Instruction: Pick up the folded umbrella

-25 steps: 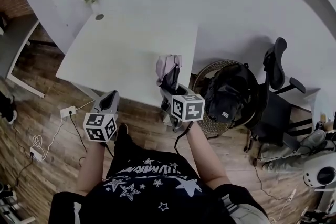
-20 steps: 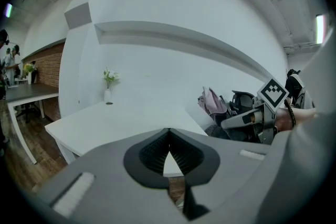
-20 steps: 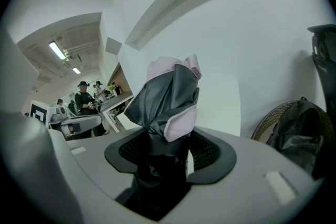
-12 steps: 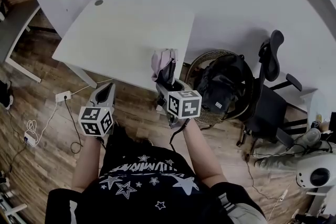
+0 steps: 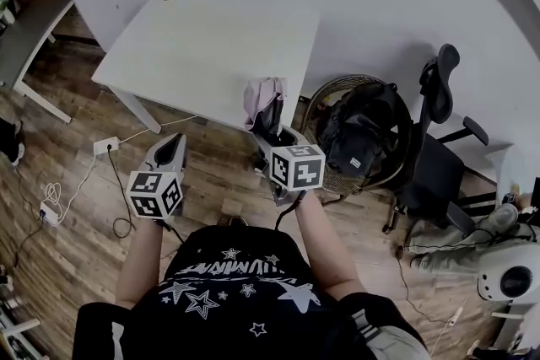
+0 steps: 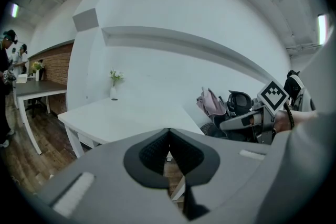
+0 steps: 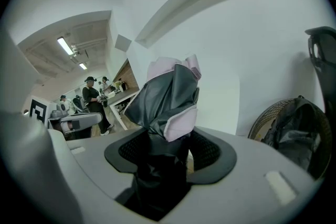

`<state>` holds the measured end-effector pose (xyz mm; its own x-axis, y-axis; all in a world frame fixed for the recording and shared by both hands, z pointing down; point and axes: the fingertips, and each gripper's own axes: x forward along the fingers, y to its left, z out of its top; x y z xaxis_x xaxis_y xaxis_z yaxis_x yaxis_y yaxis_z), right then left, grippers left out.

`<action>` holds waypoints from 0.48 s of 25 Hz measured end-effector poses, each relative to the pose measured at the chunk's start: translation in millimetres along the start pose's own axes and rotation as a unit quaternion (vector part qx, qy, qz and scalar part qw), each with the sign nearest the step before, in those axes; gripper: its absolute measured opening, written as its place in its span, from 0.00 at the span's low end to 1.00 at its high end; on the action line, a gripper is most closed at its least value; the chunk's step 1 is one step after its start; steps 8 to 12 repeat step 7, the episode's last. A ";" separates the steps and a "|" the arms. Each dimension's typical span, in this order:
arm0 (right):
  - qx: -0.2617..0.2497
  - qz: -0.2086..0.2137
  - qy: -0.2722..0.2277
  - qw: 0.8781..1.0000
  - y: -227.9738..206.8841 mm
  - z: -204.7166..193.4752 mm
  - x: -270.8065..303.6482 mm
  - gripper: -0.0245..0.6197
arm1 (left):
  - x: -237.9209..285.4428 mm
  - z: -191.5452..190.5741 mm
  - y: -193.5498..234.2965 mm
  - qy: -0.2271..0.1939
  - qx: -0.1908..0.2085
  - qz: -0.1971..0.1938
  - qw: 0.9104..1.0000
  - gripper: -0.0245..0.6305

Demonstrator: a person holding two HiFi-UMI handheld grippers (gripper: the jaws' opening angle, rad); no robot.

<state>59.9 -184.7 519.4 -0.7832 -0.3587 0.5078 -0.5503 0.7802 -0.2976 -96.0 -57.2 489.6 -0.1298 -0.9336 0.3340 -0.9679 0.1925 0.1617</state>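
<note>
Still clamped in right hand-held gripper (image 5: 274,135): folded umbrella (image 5: 263,104), upright, off desk (image 5: 211,46), just beside near edge. Carried slightly across room since second ago, grip unchanged. Left hand-held gripper (image 5: 173,146): closed, empty. Judged: pick-up done

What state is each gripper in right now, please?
Left gripper: closed, nothing between its jaws.
Right gripper: closed on the folded umbrella.
</note>
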 end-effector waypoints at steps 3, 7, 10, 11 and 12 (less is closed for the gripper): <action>-0.010 0.002 0.001 1.000 12.3 -0.8 -3.5 0.43 | -10.0 1.2 2.0 -0.005 -0.006 0.001 1.000 0.04; -0.014 0.005 0.002 1.000 28.8 -6.4 -7.9 0.43 | -24.4 -0.1 2.2 -0.008 -0.003 -0.005 1.000 0.04; -0.014 0.005 0.002 1.000 28.8 -6.4 -7.9 0.43 | -24.4 -0.1 2.2 -0.008 -0.003 -0.005 1.000 0.04; -0.014 0.005 0.002 1.000 28.8 -6.4 -7.9 0.43 | -24.4 -0.1 2.2 -0.008 -0.003 -0.005 1.000 0.04; -0.014 0.005 0.002 1.000 28.8 -6.4 -7.9 0.43 | -24.4 -0.1 2.2 -0.008 -0.003 -0.005 1.000 0.04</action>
